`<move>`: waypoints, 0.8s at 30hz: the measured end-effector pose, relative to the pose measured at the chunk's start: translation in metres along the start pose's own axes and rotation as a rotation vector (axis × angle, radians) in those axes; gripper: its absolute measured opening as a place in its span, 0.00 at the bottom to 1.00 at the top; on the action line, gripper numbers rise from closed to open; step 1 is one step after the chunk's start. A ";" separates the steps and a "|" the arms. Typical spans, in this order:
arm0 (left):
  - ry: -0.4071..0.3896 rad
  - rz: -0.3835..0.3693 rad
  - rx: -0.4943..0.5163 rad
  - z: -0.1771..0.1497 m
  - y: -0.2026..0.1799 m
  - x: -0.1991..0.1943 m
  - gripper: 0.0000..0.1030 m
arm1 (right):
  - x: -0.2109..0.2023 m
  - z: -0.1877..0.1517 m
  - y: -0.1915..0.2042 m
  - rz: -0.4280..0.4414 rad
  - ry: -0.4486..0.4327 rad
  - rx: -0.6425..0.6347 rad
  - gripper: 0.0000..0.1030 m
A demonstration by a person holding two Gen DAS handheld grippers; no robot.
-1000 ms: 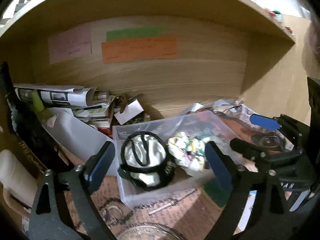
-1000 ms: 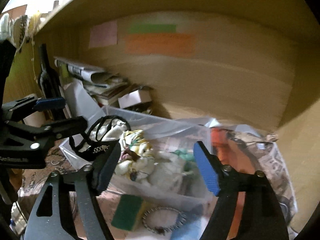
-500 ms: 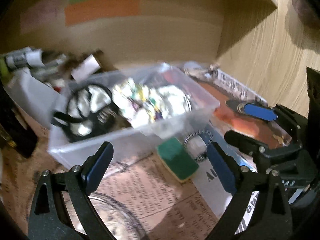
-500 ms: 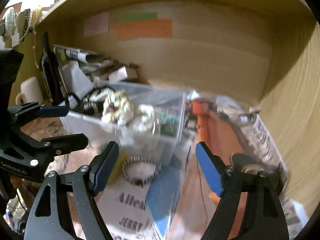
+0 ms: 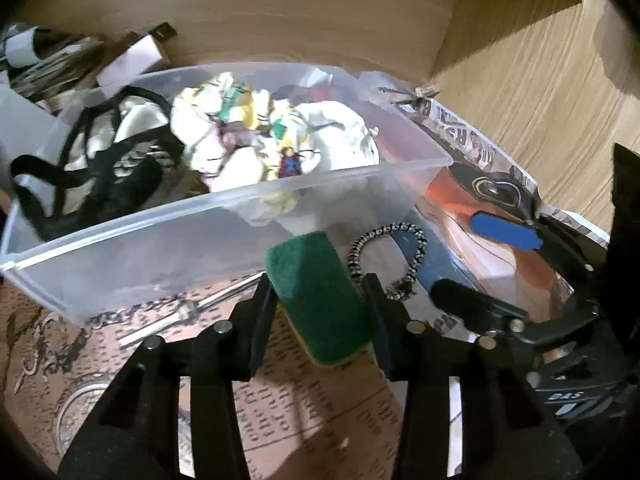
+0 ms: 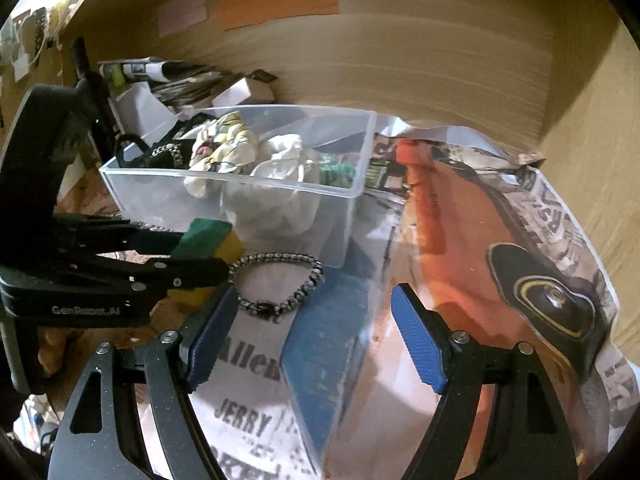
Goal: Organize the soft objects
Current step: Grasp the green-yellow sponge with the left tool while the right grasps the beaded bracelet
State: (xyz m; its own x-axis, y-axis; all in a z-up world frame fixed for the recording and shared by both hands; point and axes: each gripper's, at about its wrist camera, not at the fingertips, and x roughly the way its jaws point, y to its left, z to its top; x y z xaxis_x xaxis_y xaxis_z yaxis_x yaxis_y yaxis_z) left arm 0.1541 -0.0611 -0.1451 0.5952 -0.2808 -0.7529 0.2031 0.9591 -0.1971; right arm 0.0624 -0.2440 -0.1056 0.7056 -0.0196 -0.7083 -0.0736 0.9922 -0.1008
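Wood-panelled desk [image 6: 460, 80], papered with newsprint, carries a clear plastic bin [image 5: 224, 232] of crumpled cloths. Just in front of it the left tool [image 5: 318, 312] clenches a green scouring sponge [image 5: 316, 296] across its sides: light, squashy, forgiving. The right tool [image 6: 312, 344] hovers released above a beaded bracelet [image 6: 280, 284].

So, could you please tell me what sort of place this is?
Probably a cluttered wooden shelf nook at home: wood-grain back panel with coloured paper notes, stacked newspapers, and a clear plastic bin of crumpled cloths.
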 end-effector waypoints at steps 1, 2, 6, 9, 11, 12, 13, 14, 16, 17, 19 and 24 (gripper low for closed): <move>-0.006 -0.001 -0.006 -0.002 0.002 -0.004 0.41 | 0.003 0.001 0.003 0.009 0.009 -0.010 0.74; -0.011 0.002 -0.009 -0.004 0.005 -0.008 0.41 | 0.007 0.002 0.005 0.018 0.020 -0.021 0.74; -0.041 0.013 -0.017 -0.011 0.012 -0.025 0.41 | 0.025 0.006 0.019 0.035 0.079 -0.078 0.74; -0.060 0.021 -0.016 -0.015 0.015 -0.035 0.41 | 0.039 0.009 0.022 0.039 0.127 -0.098 0.74; -0.071 0.023 -0.011 -0.017 0.015 -0.040 0.41 | 0.047 0.009 0.019 0.039 0.156 -0.086 0.74; -0.075 0.024 -0.009 -0.018 0.015 -0.043 0.41 | 0.048 0.009 0.018 0.043 0.159 -0.079 0.73; -0.080 0.023 -0.005 -0.019 0.014 -0.045 0.41 | 0.048 0.008 0.016 0.045 0.155 -0.074 0.67; -0.083 0.019 -0.002 -0.020 0.014 -0.047 0.41 | 0.046 0.008 0.015 0.046 0.149 -0.069 0.57; -0.091 0.014 0.005 -0.020 0.014 -0.053 0.41 | 0.045 0.007 0.013 0.045 0.142 -0.065 0.51; -0.097 0.012 0.007 -0.021 0.013 -0.058 0.41 | 0.045 0.008 0.014 0.040 0.142 -0.064 0.44; -0.116 0.013 0.011 -0.019 0.009 -0.062 0.41 | 0.043 0.007 0.015 0.032 0.137 -0.066 0.31; -0.168 0.021 0.016 -0.014 0.007 -0.082 0.41 | 0.031 0.007 0.017 0.029 0.110 -0.072 0.27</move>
State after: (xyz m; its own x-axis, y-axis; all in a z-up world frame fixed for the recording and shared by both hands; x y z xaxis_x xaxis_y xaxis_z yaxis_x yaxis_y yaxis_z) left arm 0.0956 -0.0312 -0.0930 0.7205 -0.2643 -0.6410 0.2012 0.9644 -0.1716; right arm 0.0882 -0.2269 -0.1246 0.6215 -0.0084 -0.7833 -0.1456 0.9813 -0.1261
